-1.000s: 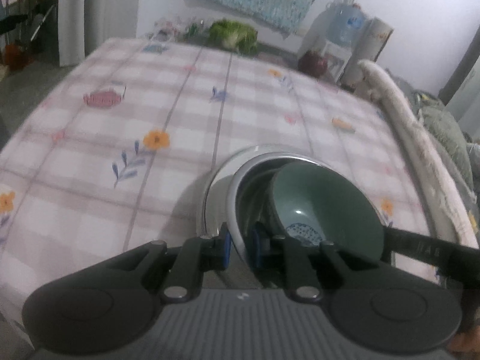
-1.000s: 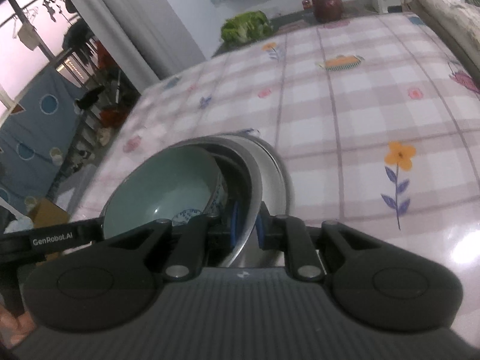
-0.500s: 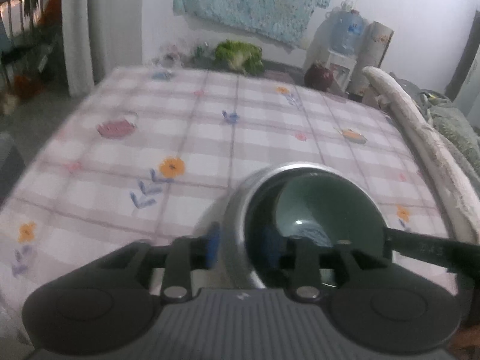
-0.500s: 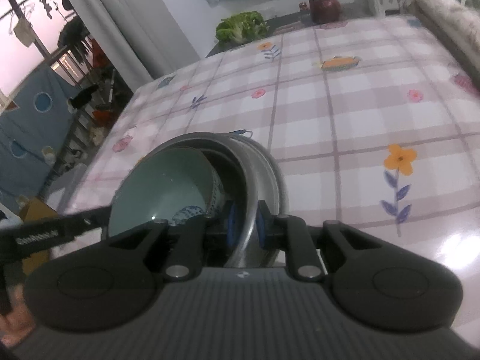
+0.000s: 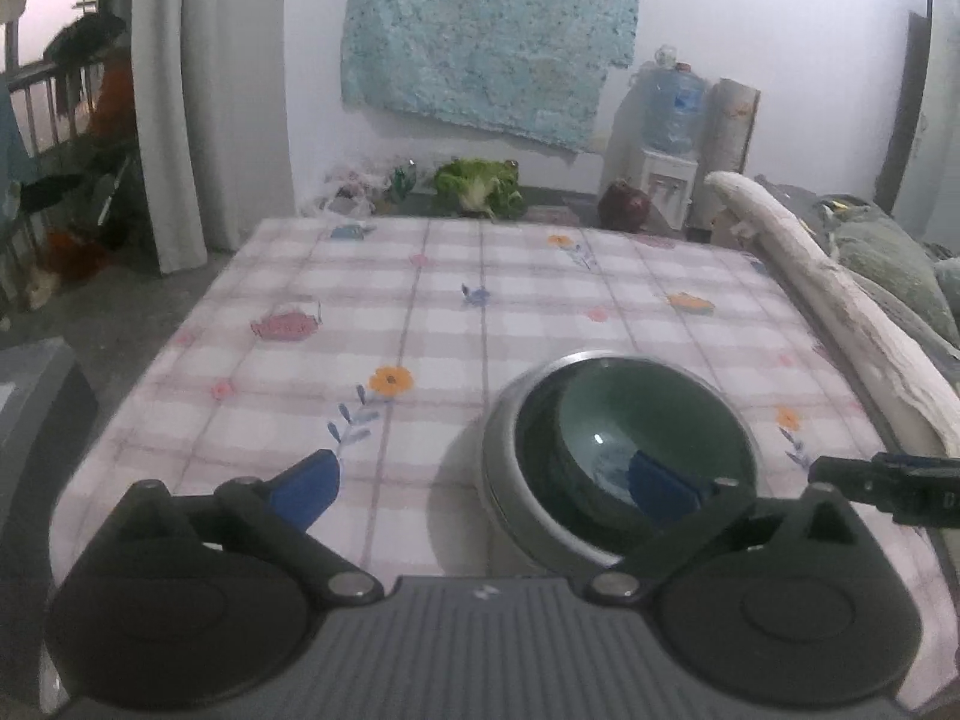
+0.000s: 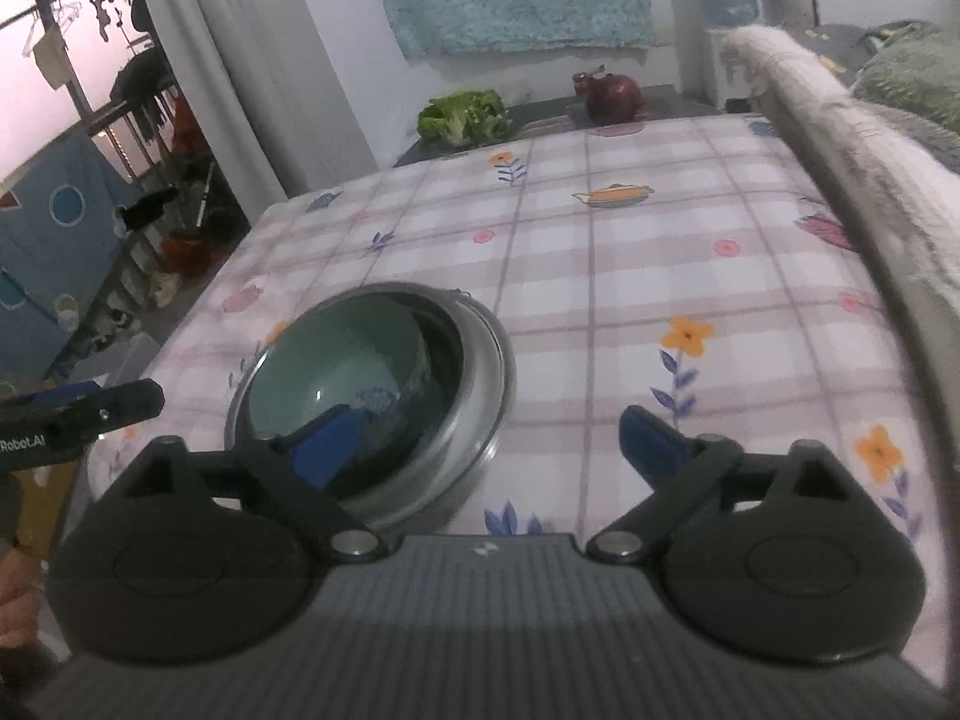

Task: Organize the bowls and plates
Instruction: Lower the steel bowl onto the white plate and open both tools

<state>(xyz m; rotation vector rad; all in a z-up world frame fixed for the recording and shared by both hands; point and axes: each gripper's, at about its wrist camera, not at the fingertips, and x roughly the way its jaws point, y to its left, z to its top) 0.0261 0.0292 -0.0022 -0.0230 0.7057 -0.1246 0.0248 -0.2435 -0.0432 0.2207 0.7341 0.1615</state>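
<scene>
Now nested: green ceramic bowl (image 5: 624, 432) inside round steel bowl (image 5: 498, 480), near front edge of checked floral tablecloth (image 5: 420, 312). Left gripper (image 5: 480, 480) and right gripper (image 6: 474, 438) just opened wide, holding nothing. Withdraw straight back and up, clear of rims.

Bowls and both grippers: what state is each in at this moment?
Steel bowl: upright on the checked tablecloth, held by nothing.
Green ceramic bowl: nested inside the steel bowl, leaning a little to one side.
Left gripper: open, fingers just spread wide, clear of the steel bowl's rim.
Right gripper: open, fingers just spread wide, clear of the rim.
</scene>
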